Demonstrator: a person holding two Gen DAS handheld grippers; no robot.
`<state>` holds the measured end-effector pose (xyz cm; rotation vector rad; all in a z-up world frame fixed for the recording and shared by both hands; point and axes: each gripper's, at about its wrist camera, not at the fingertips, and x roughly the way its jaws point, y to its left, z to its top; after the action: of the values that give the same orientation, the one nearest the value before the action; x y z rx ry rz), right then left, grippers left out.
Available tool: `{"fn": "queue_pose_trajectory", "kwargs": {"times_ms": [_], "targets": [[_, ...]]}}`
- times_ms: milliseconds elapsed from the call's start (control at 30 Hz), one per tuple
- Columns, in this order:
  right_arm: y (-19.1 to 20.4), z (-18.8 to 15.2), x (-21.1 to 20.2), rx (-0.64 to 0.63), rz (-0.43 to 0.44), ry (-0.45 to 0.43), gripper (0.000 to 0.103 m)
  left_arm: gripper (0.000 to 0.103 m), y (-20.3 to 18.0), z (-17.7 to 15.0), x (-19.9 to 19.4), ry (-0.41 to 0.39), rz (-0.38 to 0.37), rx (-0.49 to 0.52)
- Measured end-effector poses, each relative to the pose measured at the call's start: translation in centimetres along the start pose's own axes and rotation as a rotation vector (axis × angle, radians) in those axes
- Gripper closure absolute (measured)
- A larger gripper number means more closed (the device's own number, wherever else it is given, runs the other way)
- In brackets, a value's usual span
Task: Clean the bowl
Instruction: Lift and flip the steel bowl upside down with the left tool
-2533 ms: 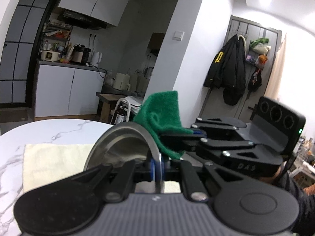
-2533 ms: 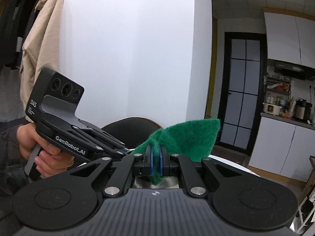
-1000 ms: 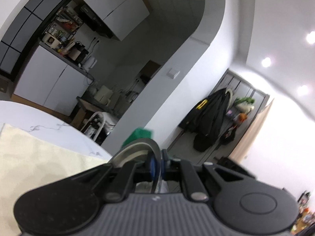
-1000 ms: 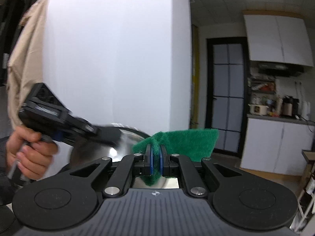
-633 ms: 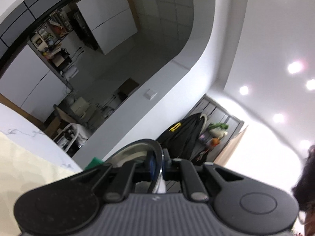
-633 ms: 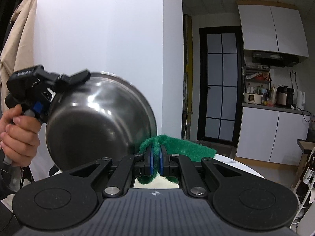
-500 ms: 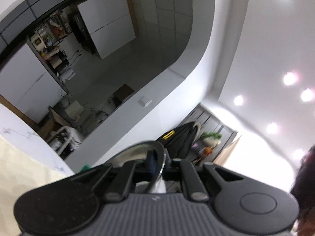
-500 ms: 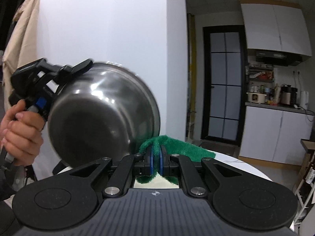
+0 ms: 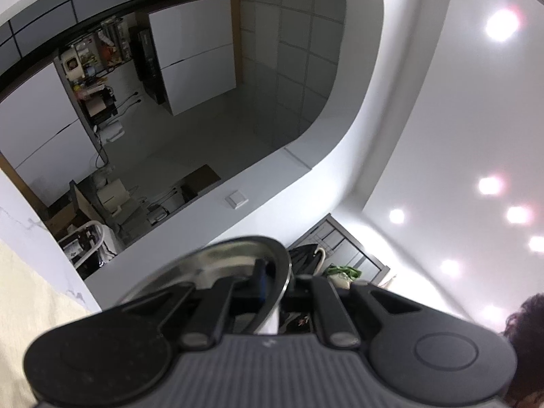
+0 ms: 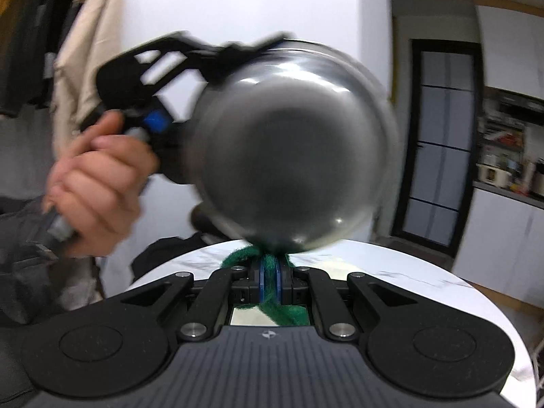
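The left gripper (image 10: 268, 46), tilted upward in a bare hand (image 10: 91, 190), clamps the rim of a round stainless-steel bowl (image 10: 289, 142), outer base facing the right gripper (image 10: 268, 280), whose fingers pinch a green scouring pad (image 10: 272, 265) touching the bowl's underside above the white marble table (image 10: 391, 272).
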<state>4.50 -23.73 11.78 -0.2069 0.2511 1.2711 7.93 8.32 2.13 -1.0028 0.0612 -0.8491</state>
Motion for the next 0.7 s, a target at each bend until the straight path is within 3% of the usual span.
{"fn": "queue_pose_trajectory", "kwargs": {"times_ms": [233,400,567,700], "targets": [[1.2,1.0,-2.0,0.02,0.088,-0.081,0.095,0.096,1.5,0.8,-1.3,-0.041,0.087,-0.029],[0.0,2.0,-4.0,0.064,0.08,-0.168,0.095,0.096,2.3,1.8,-2.0,-0.08,0.141,-0.044],[-2.1,3.2,-4.7,0.095,-0.009,-0.233,0.098,0.096,2.7,2.0,-1.7,-0.069,0.187,-0.048],[-2.6,3.5,-4.1,0.106,-0.099,-0.209,0.1,0.096,2.7,2.0,-1.3,-0.05,0.221,-0.043]]}}
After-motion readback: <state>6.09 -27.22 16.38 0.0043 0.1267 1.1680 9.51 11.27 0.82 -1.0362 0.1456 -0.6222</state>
